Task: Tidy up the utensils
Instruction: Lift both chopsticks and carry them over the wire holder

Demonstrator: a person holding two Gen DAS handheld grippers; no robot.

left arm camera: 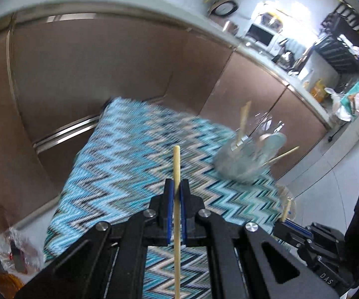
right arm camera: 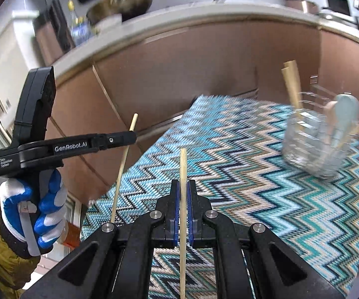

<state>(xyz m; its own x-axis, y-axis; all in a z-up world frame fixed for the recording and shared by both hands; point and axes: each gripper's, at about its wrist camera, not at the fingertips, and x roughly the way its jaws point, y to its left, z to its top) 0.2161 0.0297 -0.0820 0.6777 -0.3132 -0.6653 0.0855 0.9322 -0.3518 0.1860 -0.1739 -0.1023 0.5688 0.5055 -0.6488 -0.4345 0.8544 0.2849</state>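
Observation:
My left gripper [left arm camera: 177, 186] is shut on a thin wooden chopstick [left arm camera: 176, 164] that sticks out past the pads. In the right wrist view the same gripper [right arm camera: 133, 135] hangs at the left in a gloved hand [right arm camera: 34, 206], its chopstick [right arm camera: 120, 174] slanting down. My right gripper [right arm camera: 183, 186] is shut on a second chopstick [right arm camera: 183, 167]. Both are held above a blue zigzag cloth [right arm camera: 254, 174]. A clear glass holder [right arm camera: 311, 147], blurred, stands far right on the cloth with wooden sticks and spoons in it. It also shows in the left wrist view [left arm camera: 244, 159], ahead and to the right.
Brown cabinet fronts [left arm camera: 104, 74] rise behind the cloth under a pale counter. A metal bowl [right arm camera: 122, 2] and a bottle [right arm camera: 79, 30] stand on the counter, and a microwave [left arm camera: 259, 35] is farther along. A crumpled plastic bag [left arm camera: 17, 254] lies left of the cloth.

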